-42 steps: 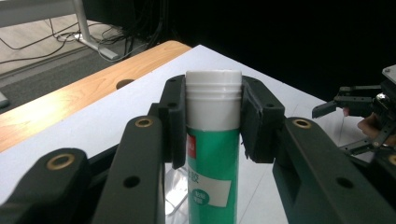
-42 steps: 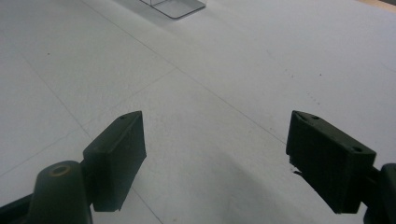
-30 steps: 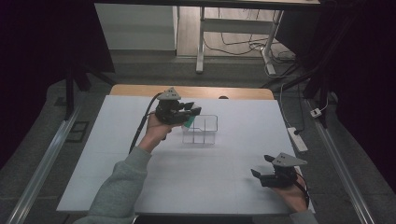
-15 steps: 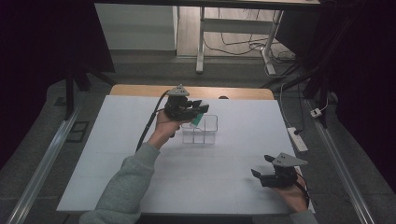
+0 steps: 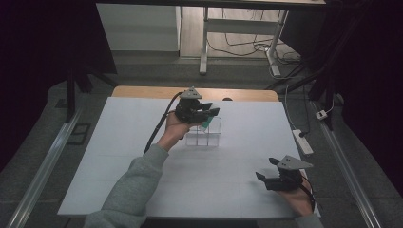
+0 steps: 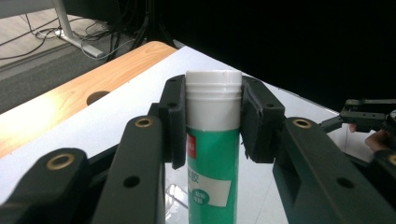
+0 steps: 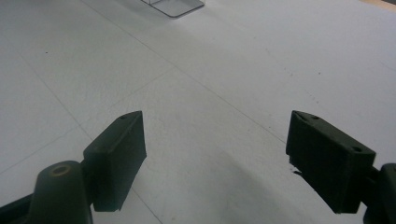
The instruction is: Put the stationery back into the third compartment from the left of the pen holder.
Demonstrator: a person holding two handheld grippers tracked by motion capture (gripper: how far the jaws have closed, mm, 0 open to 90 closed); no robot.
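Observation:
My left gripper is shut on a green glue stick with a white cap; both pads press on the cap end. In the high view the stick hangs tilted above a clear plastic compartment box near the table's far middle. Part of that box shows below the jaws in the left gripper view. My right gripper rests low at the near right of the white table, jaws wide apart with bare table between them.
A white sheet covers the table, with a wooden strip along the far edge holding a round hole. A power strip lies on the floor to the right. The clear box's corner shows far ahead in the right gripper view.
The left hand has carried the glue stick to the right, from the box's left side to above it. The right gripper has stayed in place.

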